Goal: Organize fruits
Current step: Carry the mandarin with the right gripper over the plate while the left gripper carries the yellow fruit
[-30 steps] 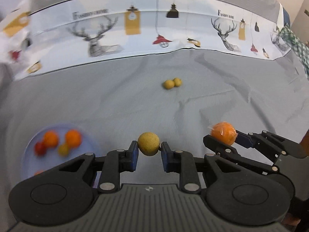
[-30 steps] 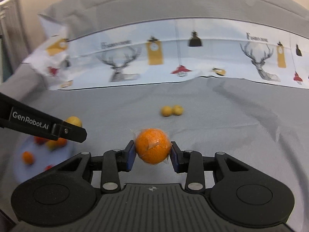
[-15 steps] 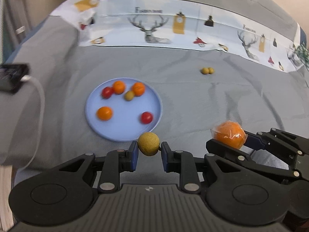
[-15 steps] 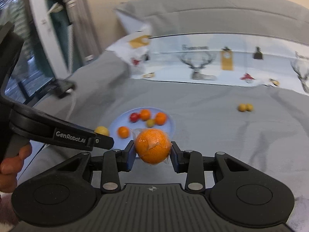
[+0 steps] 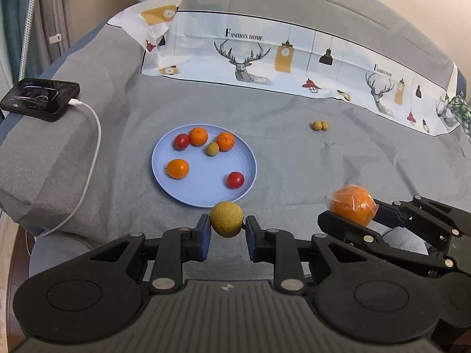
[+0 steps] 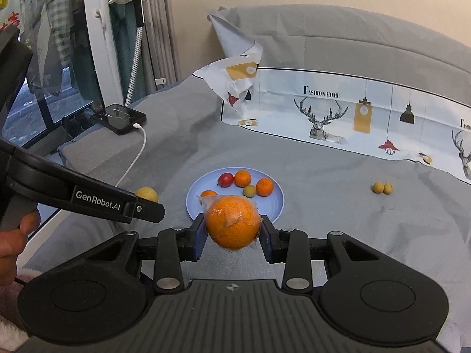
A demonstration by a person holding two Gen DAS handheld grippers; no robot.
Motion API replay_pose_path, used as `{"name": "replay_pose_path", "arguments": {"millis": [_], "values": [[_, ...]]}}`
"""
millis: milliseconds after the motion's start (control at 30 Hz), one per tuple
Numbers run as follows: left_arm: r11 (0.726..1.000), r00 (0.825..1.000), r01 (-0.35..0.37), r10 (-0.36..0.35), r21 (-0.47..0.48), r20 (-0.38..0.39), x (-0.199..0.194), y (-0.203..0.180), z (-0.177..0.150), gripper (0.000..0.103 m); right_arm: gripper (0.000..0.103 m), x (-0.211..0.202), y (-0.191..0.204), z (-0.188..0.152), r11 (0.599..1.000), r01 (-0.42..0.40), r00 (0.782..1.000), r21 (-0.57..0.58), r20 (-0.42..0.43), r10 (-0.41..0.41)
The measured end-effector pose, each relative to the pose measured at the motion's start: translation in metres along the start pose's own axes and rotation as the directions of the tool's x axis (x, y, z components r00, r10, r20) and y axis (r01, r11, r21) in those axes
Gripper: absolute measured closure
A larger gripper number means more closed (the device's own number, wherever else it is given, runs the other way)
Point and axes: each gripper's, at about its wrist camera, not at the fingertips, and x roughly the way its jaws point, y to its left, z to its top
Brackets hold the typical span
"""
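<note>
Left wrist view: the left hand-held gripper [image 5: 226, 229] is clamped on a round yellow-green fruit [image 5: 226, 219], held just at the near rim of a light blue plate [image 5: 206, 197]. The plate lies on a grey bed cover [image 5: 294, 164] and carries three small oranges, two red tomatoes and one small greenish fruit [image 5: 212, 148]; the oranges, one tomato and the greenish fruit cluster at the far side, and the second tomato [image 5: 235, 179] lies alone toward the near right. To the right, the right hand-held gripper [image 5: 351, 209] is clamped on a plastic-wrapped orange [image 5: 351, 204], above the cover and clear of the plate. Two small yellow fruits [image 5: 320, 125] lie touching each other on the cover, far right of the plate and well apart from it. A black phone [image 5: 39, 98] with a white cable [image 5: 94, 135] plugged in rests at far left.

Right wrist view: the wrapped orange [image 6: 232, 222] sits between the blue pads [image 6: 198, 235], in front of the plate's near edge [image 6: 278, 206]. A printed sheet with deer and lamp motifs [image 6: 353, 117] lies along the far side.
</note>
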Motion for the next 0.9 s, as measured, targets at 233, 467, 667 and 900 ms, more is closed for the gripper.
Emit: {"name": "replay_pose_path", "arguments": {"millis": [233,467,667,900], "values": [[1.0,1.0,0.005,-0.005,-0.001,0.002,0.0013,0.0006,0.0011,0.076,0.064,-0.0019,-0.0019,-0.0016,1.0,0.013,1.0,0.006,0.003,-0.013],[1.0,1.0,0.004,-0.004,-0.001,-0.002,0.0018,0.0008,0.0014,0.076,0.064,0.0,-0.0017,-0.0018,1.0,0.013,1.0,0.008,0.0,-0.013],[1.0,1.0,0.005,-0.005,0.002,-0.004,0.0038,0.0007,0.0035,0.076,0.064,0.0007,-0.0021,-0.0022,1.0,0.015,1.0,0.012,-0.001,-0.015],[1.0,1.0,0.005,-0.005,0.0,-0.006,0.0041,0.0005,0.0033,0.076,0.064,0.0007,-0.002,-0.0019,1.0,0.014,1.0,0.012,-0.001,-0.014]]}}
